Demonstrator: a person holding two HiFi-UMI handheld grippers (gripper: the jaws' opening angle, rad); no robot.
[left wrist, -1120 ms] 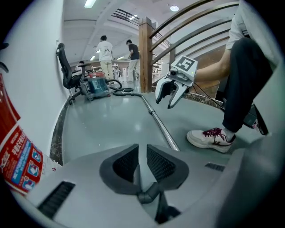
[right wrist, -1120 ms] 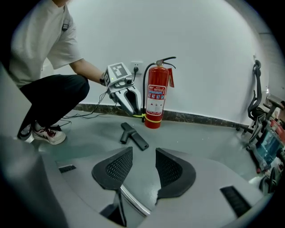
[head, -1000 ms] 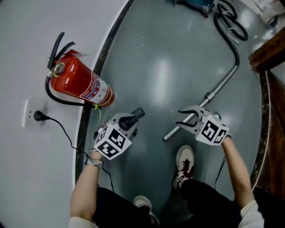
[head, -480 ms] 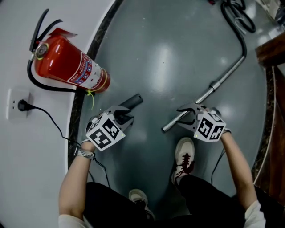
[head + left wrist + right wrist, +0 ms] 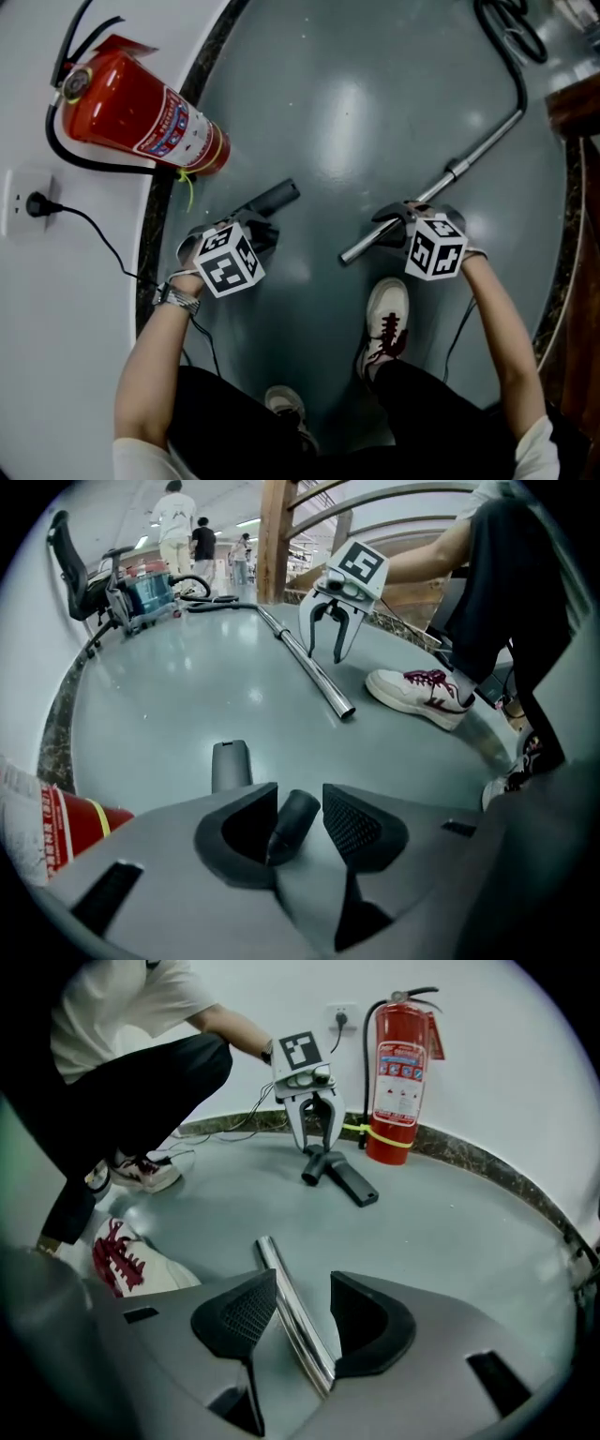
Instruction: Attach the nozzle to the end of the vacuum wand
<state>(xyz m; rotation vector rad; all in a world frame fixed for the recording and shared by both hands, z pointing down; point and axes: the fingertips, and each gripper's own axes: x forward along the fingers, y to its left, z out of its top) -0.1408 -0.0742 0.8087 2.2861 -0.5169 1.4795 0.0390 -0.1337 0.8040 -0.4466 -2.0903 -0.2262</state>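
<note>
The dark grey nozzle (image 5: 273, 198) lies on the floor, its round end (image 5: 292, 817) between the pads of my left gripper (image 5: 298, 822). Those jaws are opening, with a gap beside the nozzle. The chrome vacuum wand (image 5: 441, 183) also lies on the floor, its open end (image 5: 343, 708) pointing towards the person's shoe. My right gripper (image 5: 302, 1312) straddles the wand (image 5: 292, 1314) near that end; its jaws are opening and a gap shows at the right pad. Each gripper appears in the other's view: the left gripper (image 5: 312, 1138) over the nozzle (image 5: 343, 1176), the right gripper (image 5: 328, 641) over the wand (image 5: 309, 663).
A red fire extinguisher (image 5: 131, 117) stands by the white wall, beside a socket with a black plug (image 5: 33, 204). The person's white and red shoe (image 5: 384, 319) is just below the wand's end. The wand's black hose (image 5: 511, 56) runs to the vacuum (image 5: 150, 588) at the back.
Both grippers have sunk towards the floor. The left jaws have widened around the nozzle, which now rests on the floor. The wand's end has come down too.
</note>
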